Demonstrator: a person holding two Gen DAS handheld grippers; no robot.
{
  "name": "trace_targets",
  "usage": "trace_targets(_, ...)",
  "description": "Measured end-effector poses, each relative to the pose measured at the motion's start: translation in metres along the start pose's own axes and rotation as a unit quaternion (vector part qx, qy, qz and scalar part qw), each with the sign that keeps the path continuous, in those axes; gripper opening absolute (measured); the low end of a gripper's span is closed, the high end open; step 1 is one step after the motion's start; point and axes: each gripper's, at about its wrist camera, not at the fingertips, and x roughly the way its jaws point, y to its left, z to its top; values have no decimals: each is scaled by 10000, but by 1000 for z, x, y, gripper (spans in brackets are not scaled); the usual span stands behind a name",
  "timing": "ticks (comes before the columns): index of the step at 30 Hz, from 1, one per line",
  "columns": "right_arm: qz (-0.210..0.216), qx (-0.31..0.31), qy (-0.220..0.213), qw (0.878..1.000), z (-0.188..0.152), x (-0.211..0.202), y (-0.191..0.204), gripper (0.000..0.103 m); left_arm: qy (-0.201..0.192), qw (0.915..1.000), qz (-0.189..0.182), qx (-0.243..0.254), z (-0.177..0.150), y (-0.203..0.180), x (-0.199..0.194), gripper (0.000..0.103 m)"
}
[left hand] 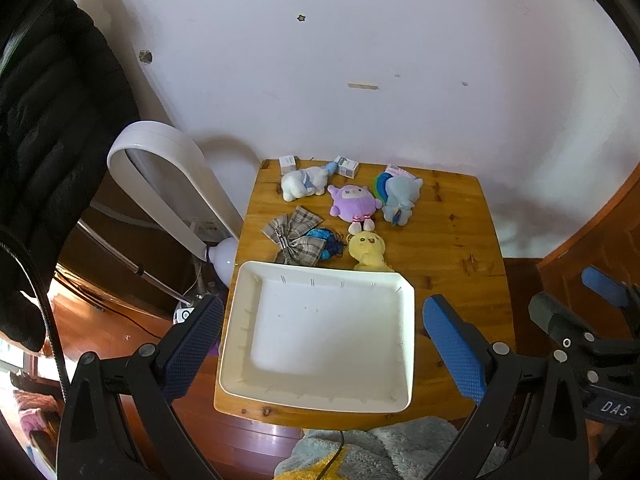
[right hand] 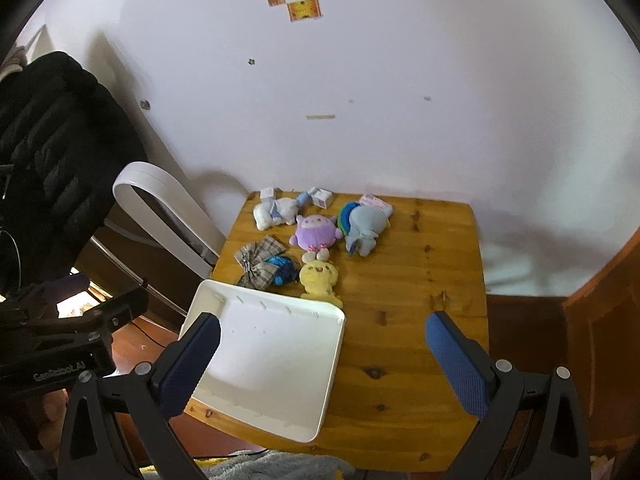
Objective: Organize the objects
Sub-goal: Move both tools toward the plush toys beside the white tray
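An empty white tray lies on the near left of the wooden table. Behind it lie a yellow chick plush, a purple plush, a white plush, a blue-grey plush, a plaid bow and a blue mesh item. My left gripper is open above the tray. My right gripper is open above the table's near edge; it also shows in the left wrist view.
Two small boxes and a pink packet sit at the table's back against the white wall. A white fan ring and a black jacket stand left of the table. A fuzzy blanket lies at the near edge.
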Motion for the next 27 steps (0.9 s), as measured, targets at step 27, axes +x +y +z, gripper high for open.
trace_targets(27, 360, -123, 20, 9993, 56, 57, -11, 103, -309, 9921, 1186, -281, 50, 15, 13, 100)
